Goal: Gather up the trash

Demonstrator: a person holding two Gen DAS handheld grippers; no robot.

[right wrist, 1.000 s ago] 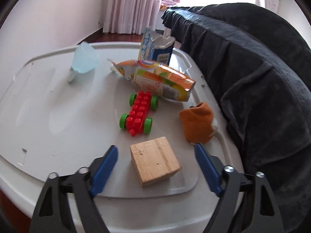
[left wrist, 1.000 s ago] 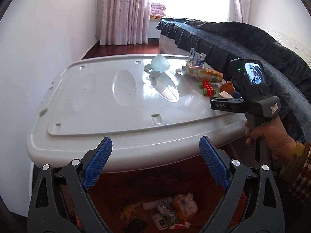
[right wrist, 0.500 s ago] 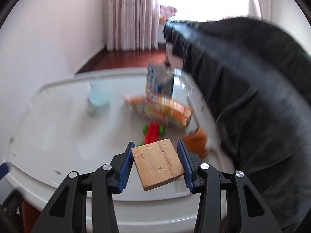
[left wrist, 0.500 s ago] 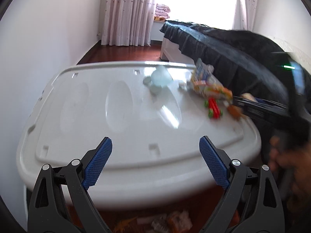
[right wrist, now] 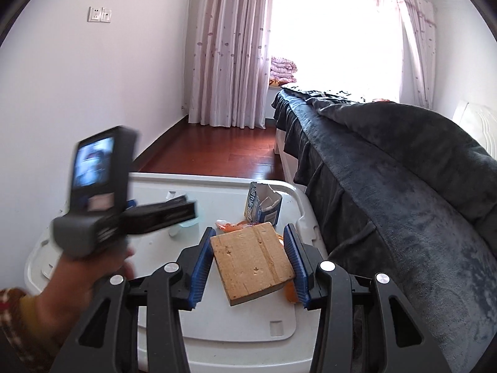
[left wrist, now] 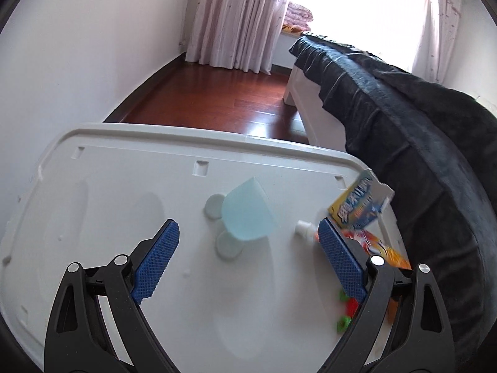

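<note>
My right gripper [right wrist: 248,264] is shut on a wooden block [right wrist: 252,261], held up above the white plastic lid [right wrist: 236,320]. My left gripper [left wrist: 248,270] is open over the lid [left wrist: 111,192], with a pale blue plastic cup [left wrist: 248,214] lying on its side just ahead between the fingers. A torn blue and white carton [left wrist: 360,202] [right wrist: 264,206] stands at the lid's right edge. An orange juice carton [left wrist: 372,245] lies beside it, partly hidden by the right finger. The person's hand holding the left gripper body [right wrist: 102,199] shows blurred in the right wrist view.
A red and green toy car [left wrist: 348,309] lies by the lid's right side, mostly hidden. Two round pale discs [left wrist: 214,205] lie next to the cup. A bed with a dark blanket [left wrist: 419,161] runs along the right. White wall stands left, wooden floor [left wrist: 211,99] beyond.
My right gripper closed on the wooden block and lifted it off the lid. My left gripper swept from the lid's near edge forward over it, up to the blue cup.
</note>
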